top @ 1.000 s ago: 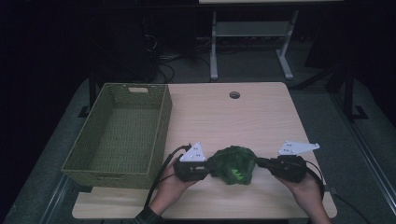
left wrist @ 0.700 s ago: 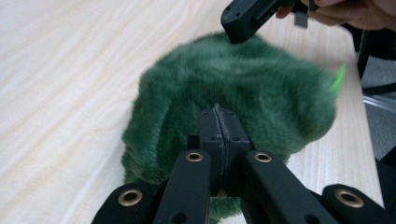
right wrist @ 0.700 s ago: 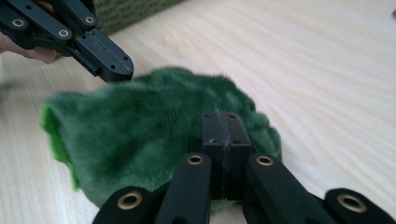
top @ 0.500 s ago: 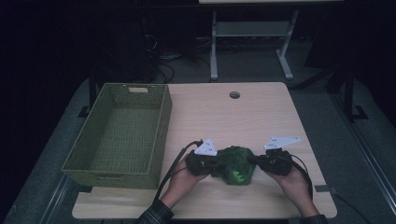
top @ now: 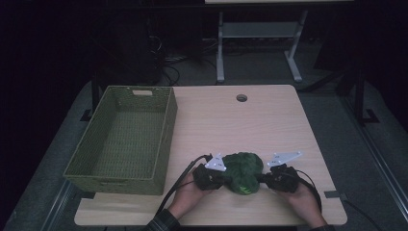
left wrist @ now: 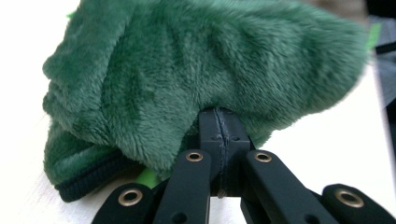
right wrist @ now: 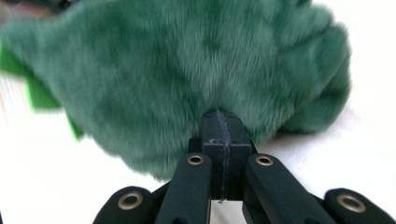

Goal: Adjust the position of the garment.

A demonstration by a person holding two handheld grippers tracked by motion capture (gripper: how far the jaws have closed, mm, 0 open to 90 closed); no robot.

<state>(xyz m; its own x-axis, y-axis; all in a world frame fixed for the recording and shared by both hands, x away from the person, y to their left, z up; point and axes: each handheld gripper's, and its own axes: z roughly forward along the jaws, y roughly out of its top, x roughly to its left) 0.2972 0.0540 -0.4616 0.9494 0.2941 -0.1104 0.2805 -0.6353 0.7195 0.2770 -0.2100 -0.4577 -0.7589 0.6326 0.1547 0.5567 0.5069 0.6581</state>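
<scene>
Fingers of both grippers are pressed together on green plush, one pair at each end of the bundle.

From the high view, the left gripper (top: 222, 179) and the right gripper (top: 263, 179) face each other low over the near edge of the counter (top: 269, 120), with the green plush garment (top: 243, 171) bunched between them and resting on the wood. It lies at about 6 o'clock on the counter. The woven basket (top: 120, 139) stands at 9 o'clock, well apart from the garment, with nothing in it. A person's hands come in from the bottom, one behind each gripper.

In the left gripper view, the fingers (left wrist: 219, 135) meet with no gap and bite into a fold of the garment (left wrist: 196, 70); a dark ribbed hem shows at 7 o'clock, low against the counter.

In the right gripper view, the fingers (right wrist: 220, 135) are likewise closed into the pile of the garment (right wrist: 187, 70), and a bright green edge pokes out at 9 o'clock.

My reading: the step in hand is handling the bundle with a two-sided pinch, likely on the way to the basket. The next move calls for keeping both pinches firm and moving the hands as one, since a soft bundle sags and could slip from a shallow bite.
</scene>
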